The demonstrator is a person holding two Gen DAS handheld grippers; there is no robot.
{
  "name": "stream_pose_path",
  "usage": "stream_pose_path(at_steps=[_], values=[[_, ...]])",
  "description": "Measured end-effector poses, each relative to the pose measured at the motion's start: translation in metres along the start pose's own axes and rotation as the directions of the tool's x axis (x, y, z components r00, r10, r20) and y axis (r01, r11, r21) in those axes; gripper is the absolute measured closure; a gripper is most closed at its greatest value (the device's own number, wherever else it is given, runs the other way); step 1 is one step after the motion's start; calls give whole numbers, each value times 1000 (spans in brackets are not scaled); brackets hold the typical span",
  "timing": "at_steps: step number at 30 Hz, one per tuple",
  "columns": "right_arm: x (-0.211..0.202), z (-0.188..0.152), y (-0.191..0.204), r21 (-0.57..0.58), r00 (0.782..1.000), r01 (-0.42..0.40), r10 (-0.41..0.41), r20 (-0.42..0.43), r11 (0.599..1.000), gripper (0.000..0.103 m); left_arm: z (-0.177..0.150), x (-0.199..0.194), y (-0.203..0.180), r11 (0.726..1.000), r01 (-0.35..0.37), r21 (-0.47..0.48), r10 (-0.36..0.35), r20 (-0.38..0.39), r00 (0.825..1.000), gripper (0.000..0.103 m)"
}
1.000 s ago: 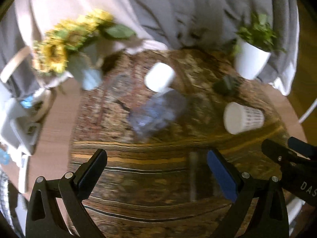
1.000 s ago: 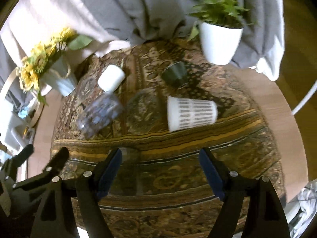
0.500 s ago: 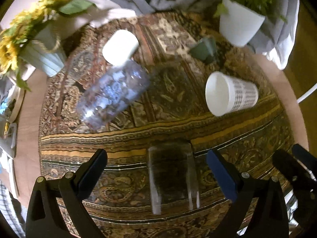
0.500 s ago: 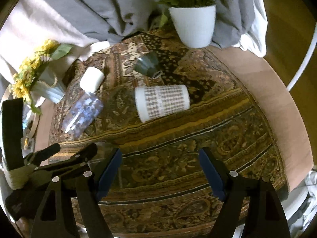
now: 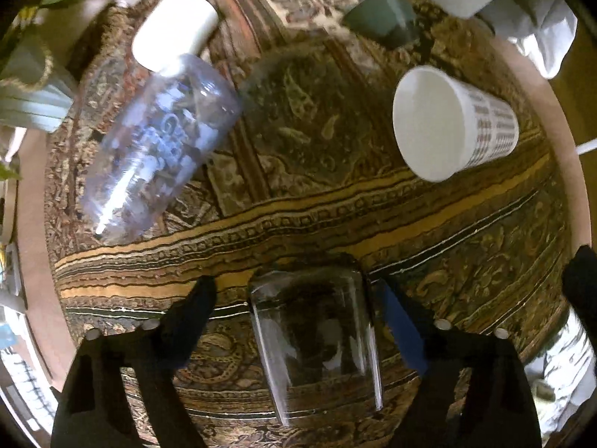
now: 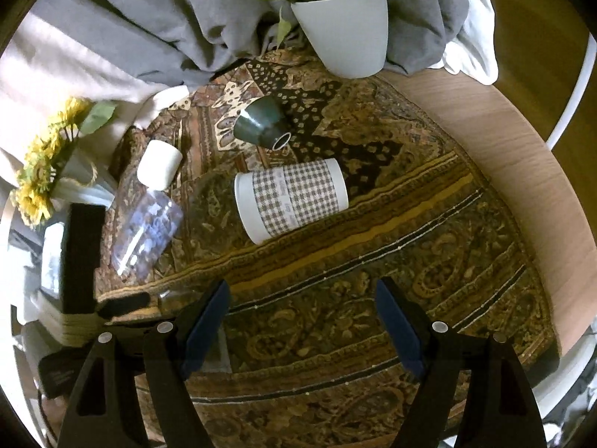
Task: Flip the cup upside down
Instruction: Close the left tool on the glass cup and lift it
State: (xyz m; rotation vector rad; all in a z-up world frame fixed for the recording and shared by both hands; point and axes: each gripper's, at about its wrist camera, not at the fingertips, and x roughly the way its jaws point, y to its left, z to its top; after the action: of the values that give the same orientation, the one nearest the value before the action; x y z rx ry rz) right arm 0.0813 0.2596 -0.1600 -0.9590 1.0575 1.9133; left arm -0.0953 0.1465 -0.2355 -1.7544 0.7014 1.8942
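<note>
A clear glass cup [image 5: 317, 339] lies on its side on the patterned cloth, between the open fingers of my left gripper [image 5: 298, 313]; the fingers stand apart from its walls. A white checked paper cup [image 5: 451, 123] lies on its side further back right; it also shows in the right wrist view [image 6: 294, 198]. My right gripper [image 6: 302, 317] is open and empty above the cloth in front of the paper cup. The left gripper's body [image 6: 82, 257] shows at the left of the right wrist view.
A clear plastic bottle with a white cap [image 5: 156, 142] lies on the cloth at the left. A dark green cup [image 6: 261, 123] lies tipped near a white plant pot [image 6: 343, 26]. A sunflower vase [image 6: 56, 171] stands at the left. The round wooden table's edge [image 6: 522, 171] curves right.
My left gripper has moved forward and down over the table, bringing the glass cup between its fingers. My right gripper has moved back and turned slightly left.
</note>
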Motion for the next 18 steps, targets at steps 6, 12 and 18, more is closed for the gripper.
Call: stream_pose_path(at_steps=[6,12,18], values=[[5,6,1,21,1000,8,-8,-1,1000,23,6,13,1,1000,31,2,-30,-71,997,26],[8,7,5,18,1000,7,-7,-6,1000,23,7,17,3,998,57,-9,-58,-101,993,35],[8,9,5,6,1000,27,-27,3,1000,23,-4,12,12,996,80,-38,-82,-65,995,35]])
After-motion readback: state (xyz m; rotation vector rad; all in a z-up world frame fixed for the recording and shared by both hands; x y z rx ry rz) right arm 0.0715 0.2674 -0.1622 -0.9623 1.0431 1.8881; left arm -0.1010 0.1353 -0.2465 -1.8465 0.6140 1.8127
